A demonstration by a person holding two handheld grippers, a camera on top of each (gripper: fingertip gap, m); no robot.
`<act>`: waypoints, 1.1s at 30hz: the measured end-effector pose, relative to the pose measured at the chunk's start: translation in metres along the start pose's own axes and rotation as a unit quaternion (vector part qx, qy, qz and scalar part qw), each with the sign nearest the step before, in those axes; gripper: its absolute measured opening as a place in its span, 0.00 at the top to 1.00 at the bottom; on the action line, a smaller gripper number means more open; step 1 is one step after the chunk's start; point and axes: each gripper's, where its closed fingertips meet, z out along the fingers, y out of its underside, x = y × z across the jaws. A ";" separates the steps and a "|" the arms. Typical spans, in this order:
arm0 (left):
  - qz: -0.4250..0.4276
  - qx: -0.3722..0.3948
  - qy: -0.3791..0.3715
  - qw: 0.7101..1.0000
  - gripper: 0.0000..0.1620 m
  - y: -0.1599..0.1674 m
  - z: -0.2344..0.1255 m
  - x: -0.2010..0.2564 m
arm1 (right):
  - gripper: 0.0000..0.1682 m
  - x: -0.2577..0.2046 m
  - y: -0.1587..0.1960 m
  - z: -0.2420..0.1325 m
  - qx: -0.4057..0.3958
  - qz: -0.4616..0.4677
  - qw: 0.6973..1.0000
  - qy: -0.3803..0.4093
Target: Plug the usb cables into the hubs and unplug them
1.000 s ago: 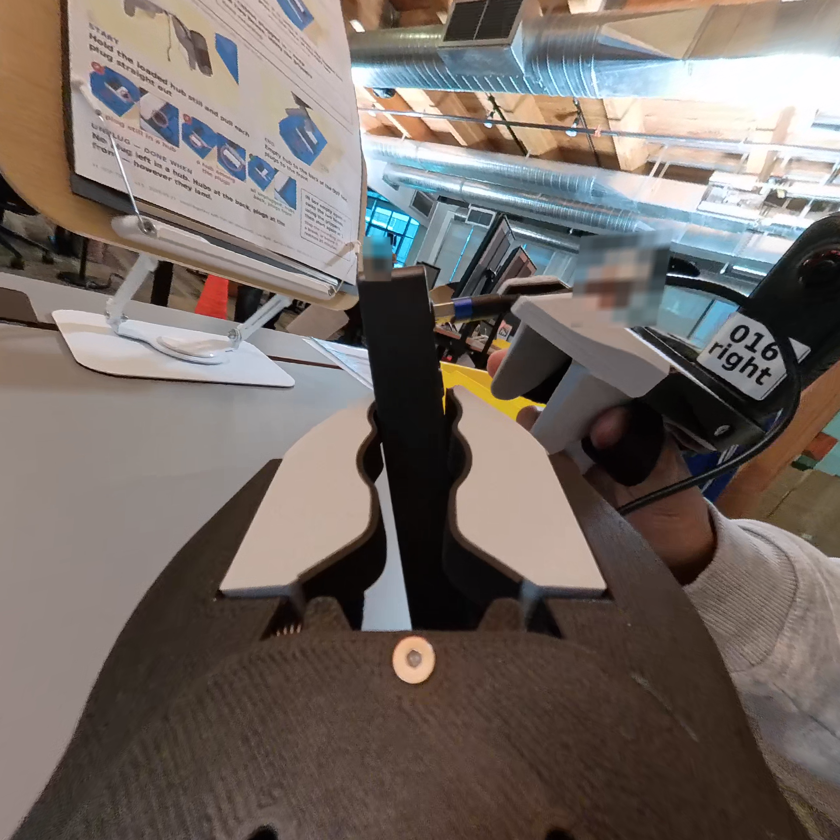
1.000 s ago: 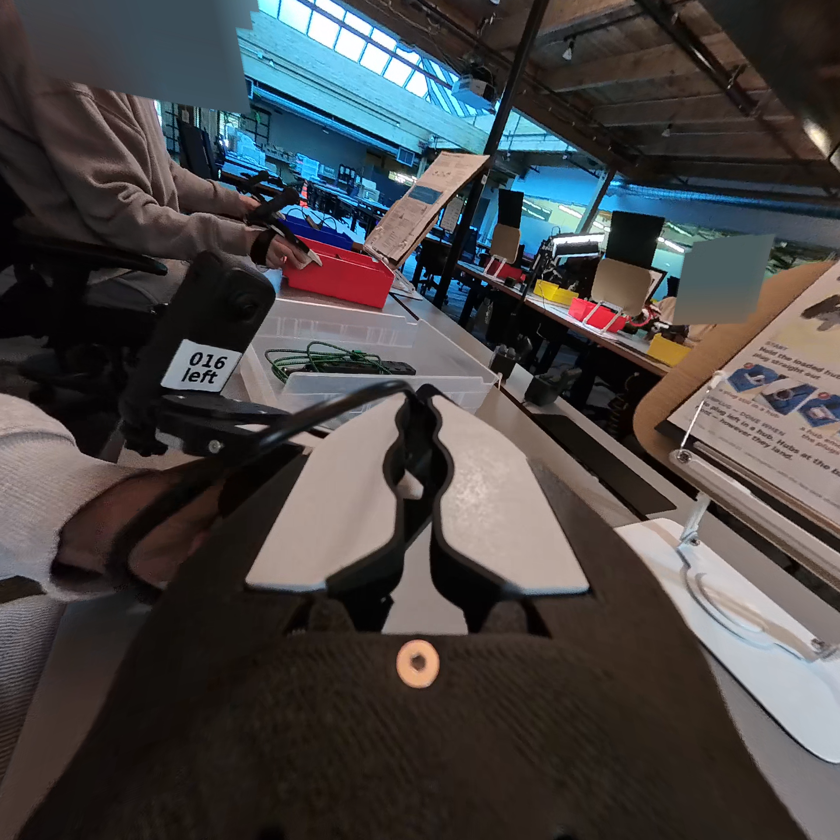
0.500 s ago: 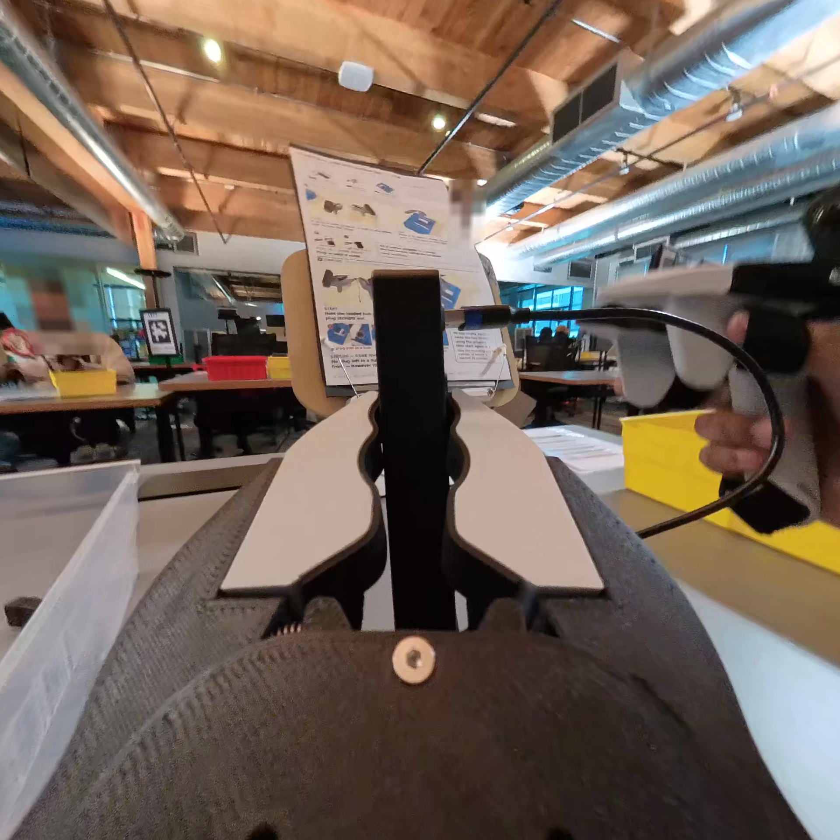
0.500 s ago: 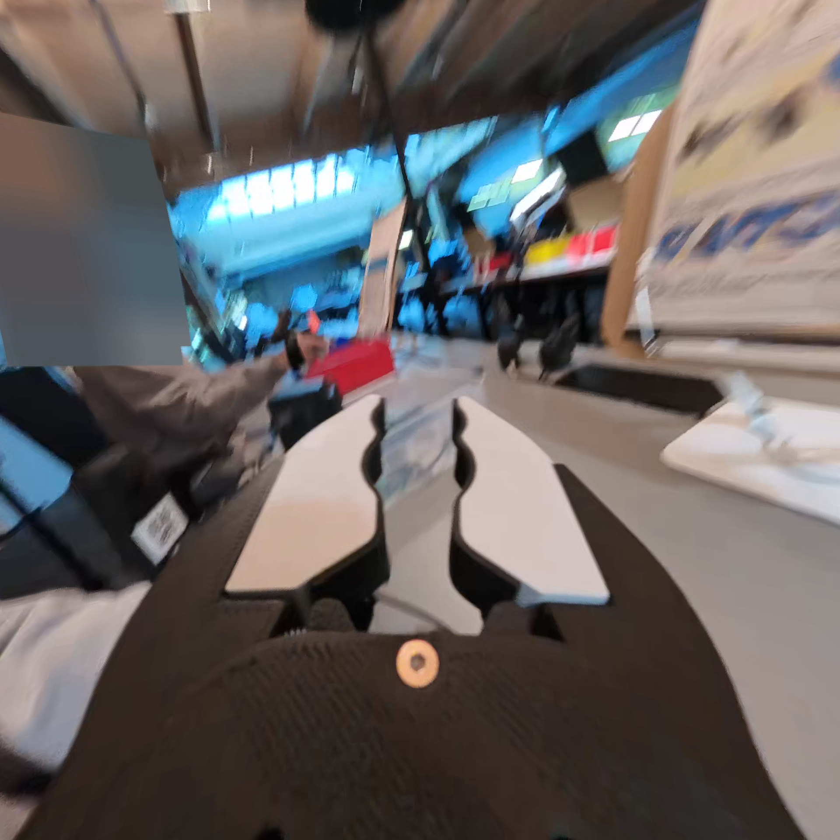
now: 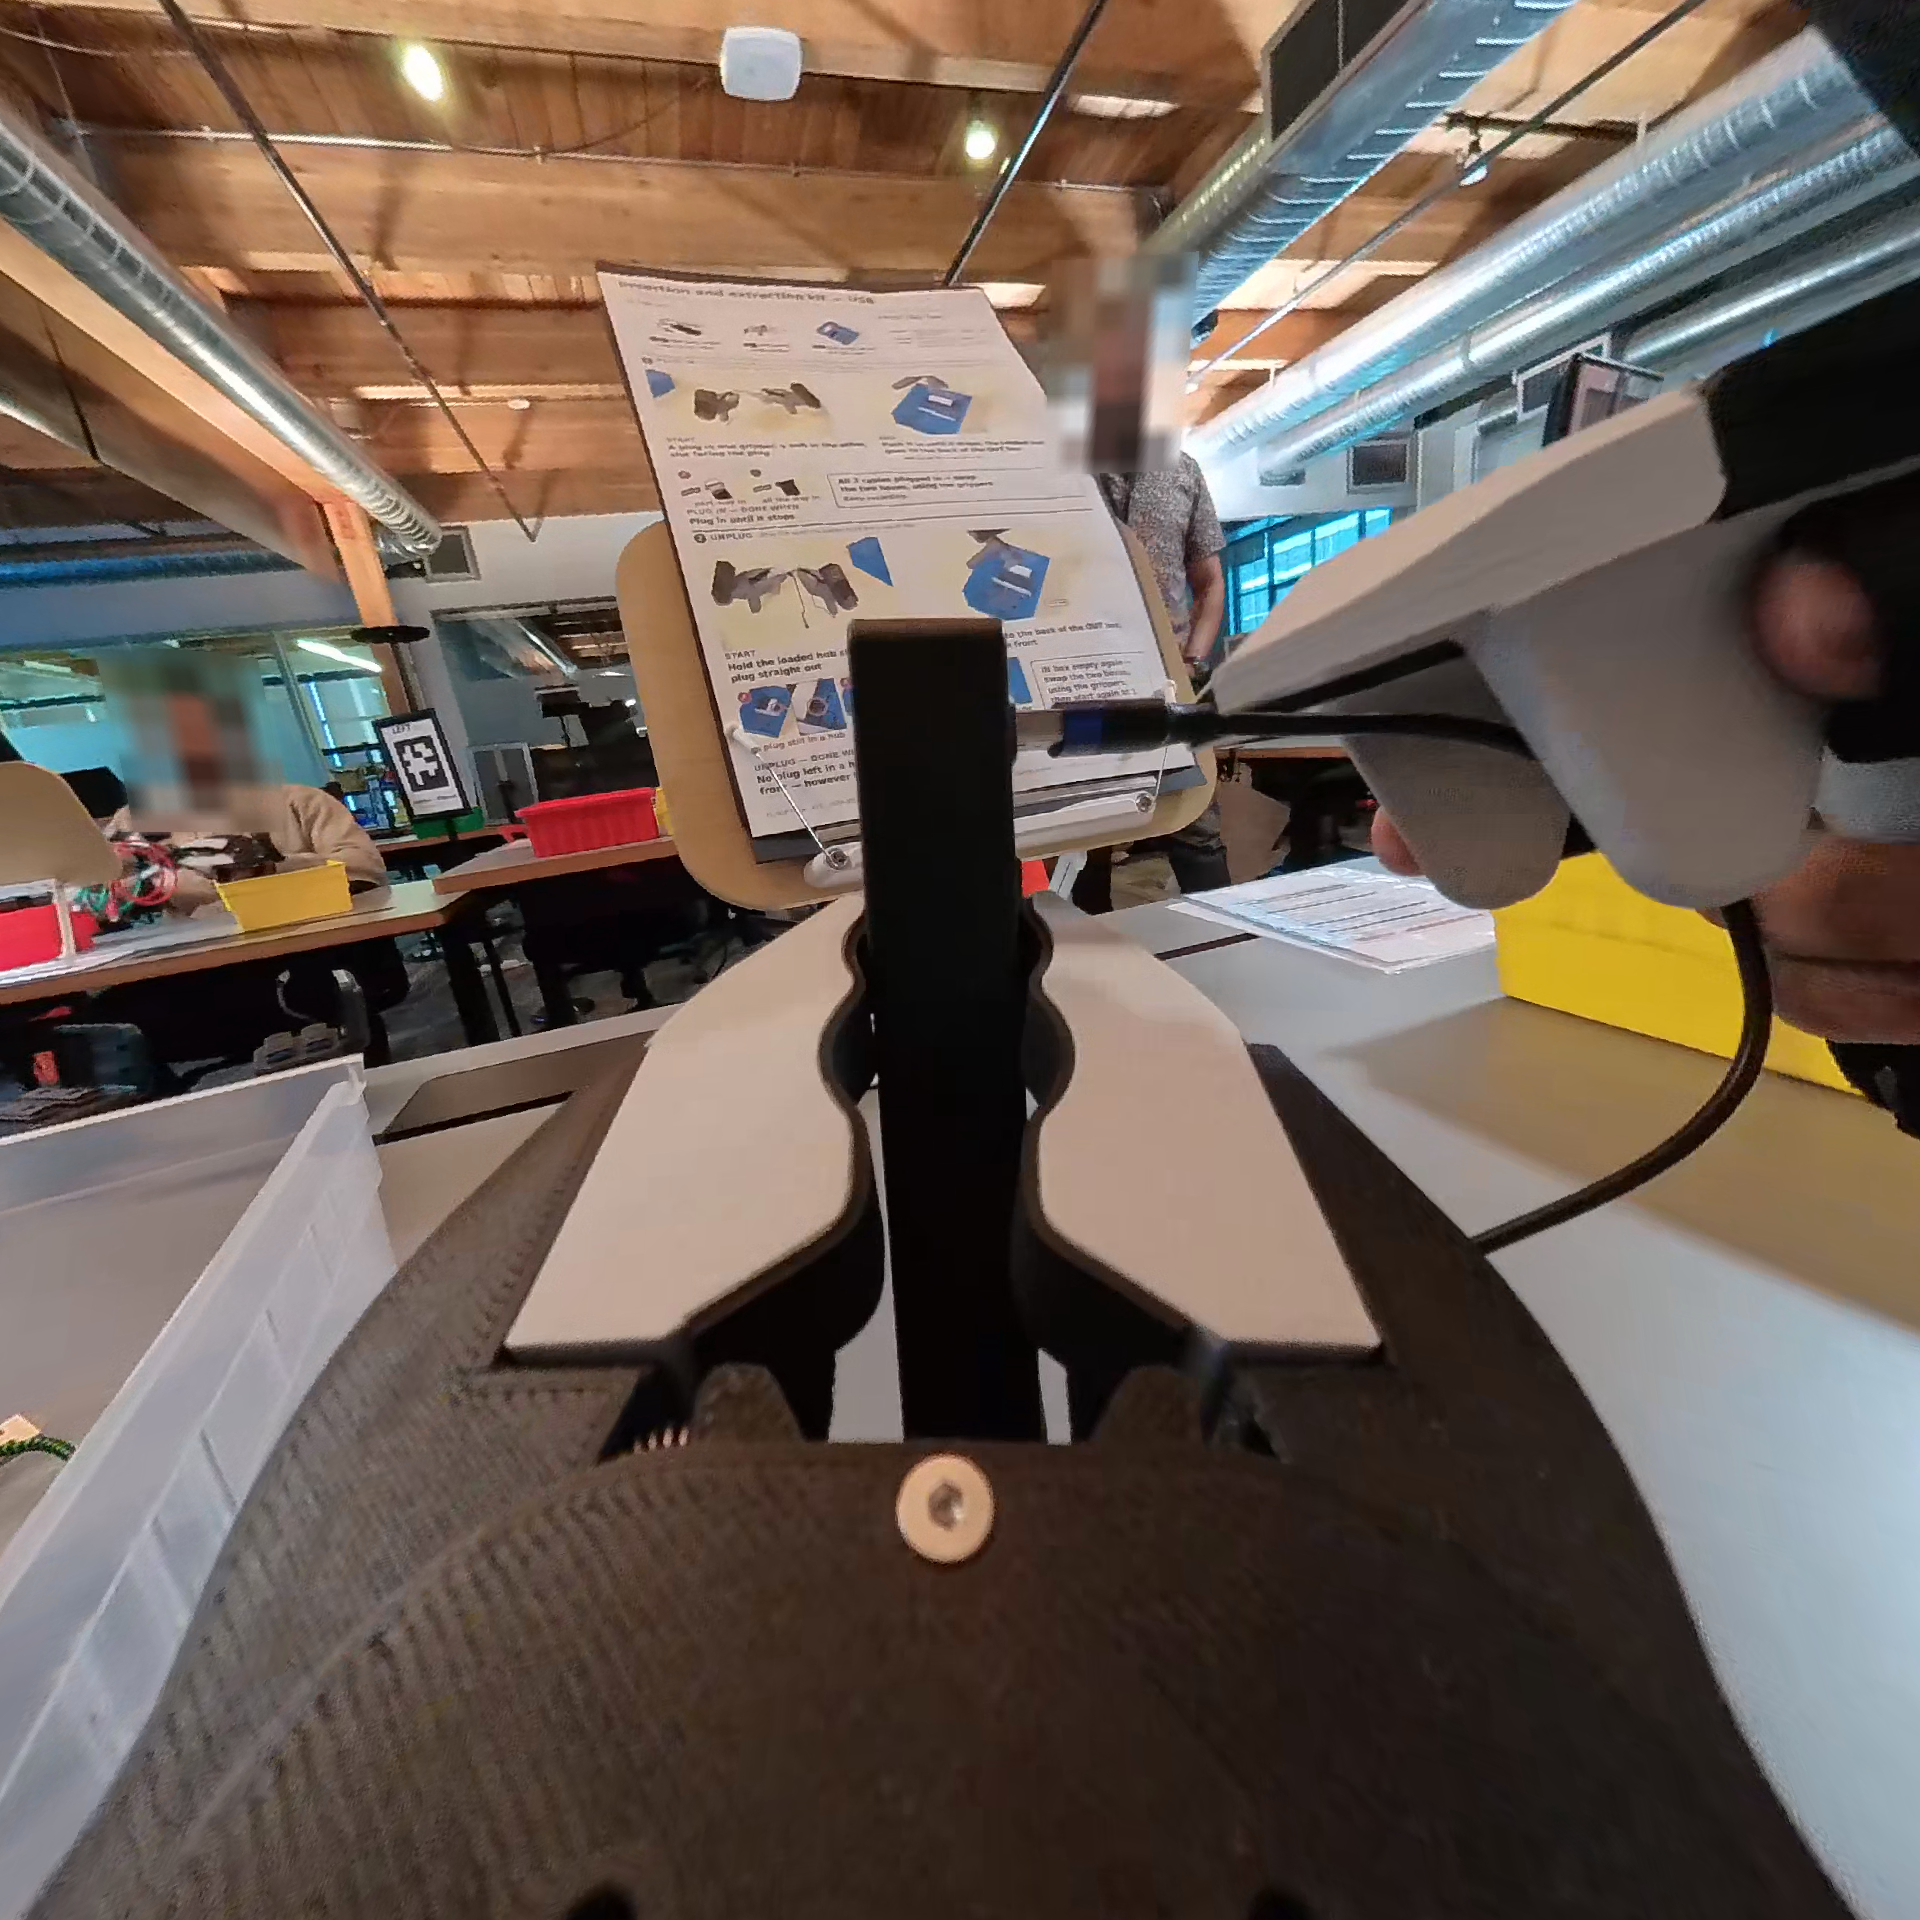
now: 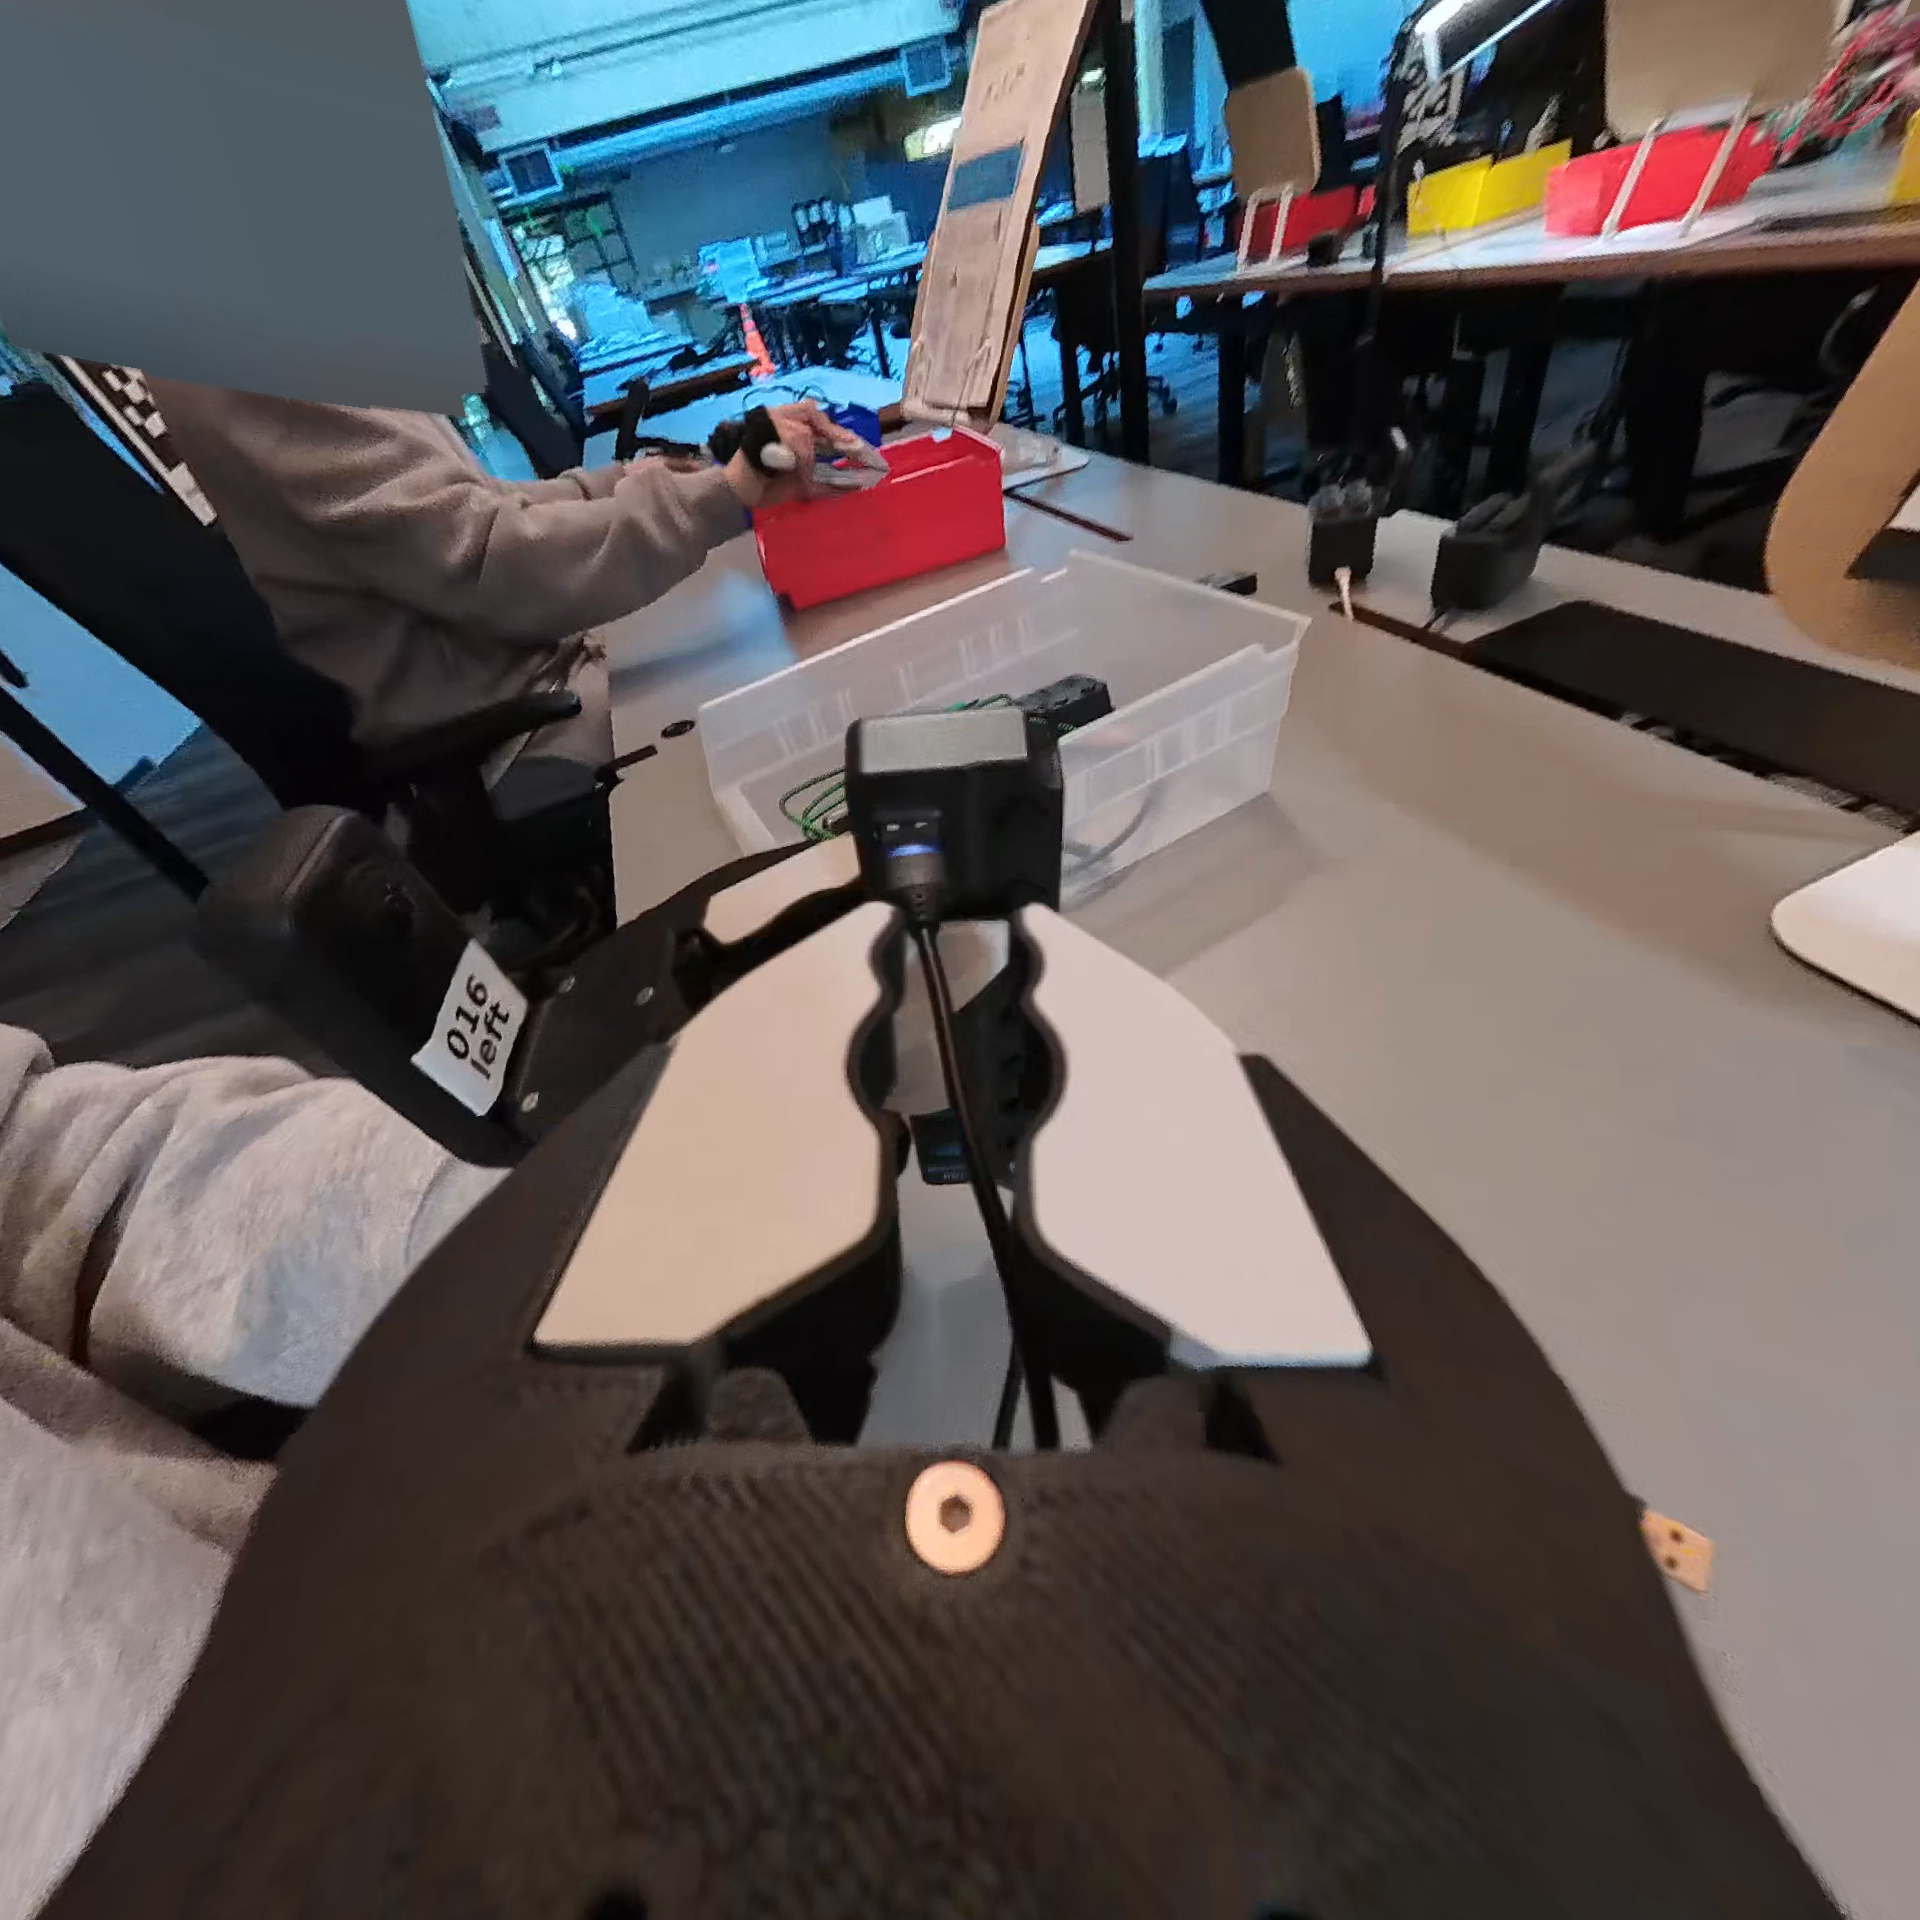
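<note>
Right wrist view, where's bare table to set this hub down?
Bare grey table lies between the clear bin and the white stand base. Crowded: the bin holds cables, and the left gripper holding the USB hub blocks the near left.

The left gripper [image 5: 940,997] is clamped on the black hub [image 5: 932,935], its two pale fingers [image 5: 717,1164] pressed against the hub's sides so it stands upright between them. To the right of the hub and level with its top comes the right gripper [image 5: 1340,665], held in a hand [image 5: 1829,925] with a grey sleeve [image 6: 156,1195] behind it — its fingers point at the hub's side. In the right wrist view that gripper's fingers [image 6: 1164,1153] stand slightly apart around the black cable [image 6: 961,1101] running to the hub; whether they pinch it cannot be told.
</note>
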 end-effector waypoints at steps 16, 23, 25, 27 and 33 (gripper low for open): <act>0.021 -0.014 -0.016 1.000 0.84 0.003 -0.002 0.003 | 0.97 -0.005 0.007 0.000 -0.016 -0.044 0.999 -0.008; 0.058 -0.032 -0.026 0.997 0.83 0.007 -0.002 0.004 | 0.98 -0.004 0.009 -0.001 -0.023 -0.017 0.999 -0.015; 0.068 -0.038 -0.031 0.996 0.82 0.008 -0.001 0.004 | 0.98 -0.005 0.009 -0.001 -0.026 -0.022 0.999 -0.014; 0.074 -0.040 -0.032 0.996 0.82 0.009 -0.001 0.004 | 0.98 -0.006 0.009 -0.001 -0.026 -0.037 0.999 -0.004; 0.065 -0.031 -0.017 0.997 0.82 0.006 -0.002 0.006 | 0.98 -0.008 0.006 -0.002 -0.019 -0.034 0.999 -0.012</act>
